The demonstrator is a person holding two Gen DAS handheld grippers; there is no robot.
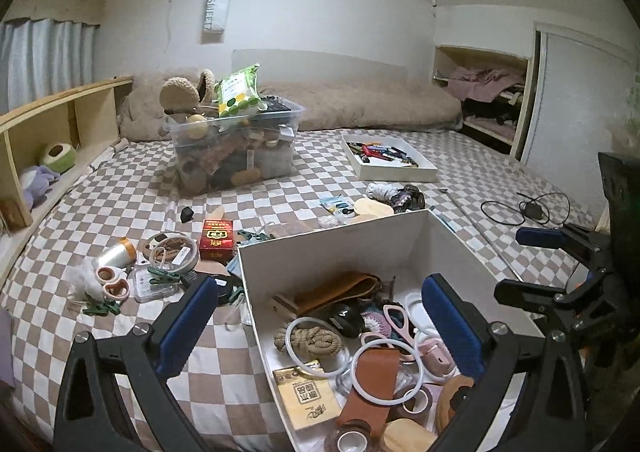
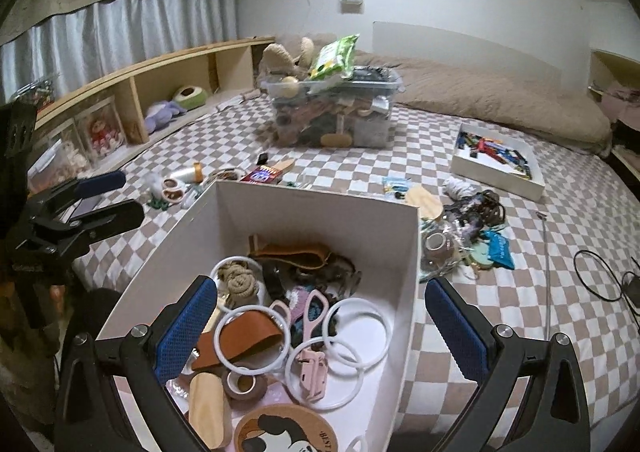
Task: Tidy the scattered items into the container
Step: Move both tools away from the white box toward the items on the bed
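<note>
A white box [image 1: 340, 252] [image 2: 312, 212] sits on the checkered bed, holding white rings, pink scissors, rope, leather pieces and tape. My left gripper [image 1: 320, 326] hovers open and empty over the box's left wall; it shows at the left edge of the right wrist view [image 2: 106, 198]. My right gripper [image 2: 322, 328] is open and empty above the box's near end, also seen in the left wrist view [image 1: 528, 264]. Left of the box lie a red box [image 1: 216, 239] [image 2: 262, 174], a tape roll [image 1: 172, 252], a thread spool [image 1: 116, 252], pink scissors [image 1: 114, 282] and green clips. Right of it lie a wrapped tape roll [image 2: 436, 242] and a blue packet [image 2: 500, 248].
A full clear plastic bin [image 1: 236, 148] [image 2: 336, 112] stands at the back. A white tray [image 1: 400, 174] [image 2: 496, 178] of pens lies back right. A metal rod [image 2: 546, 272] and black cable [image 2: 600, 276] lie right. A wooden shelf [image 1: 48, 132] lines the left.
</note>
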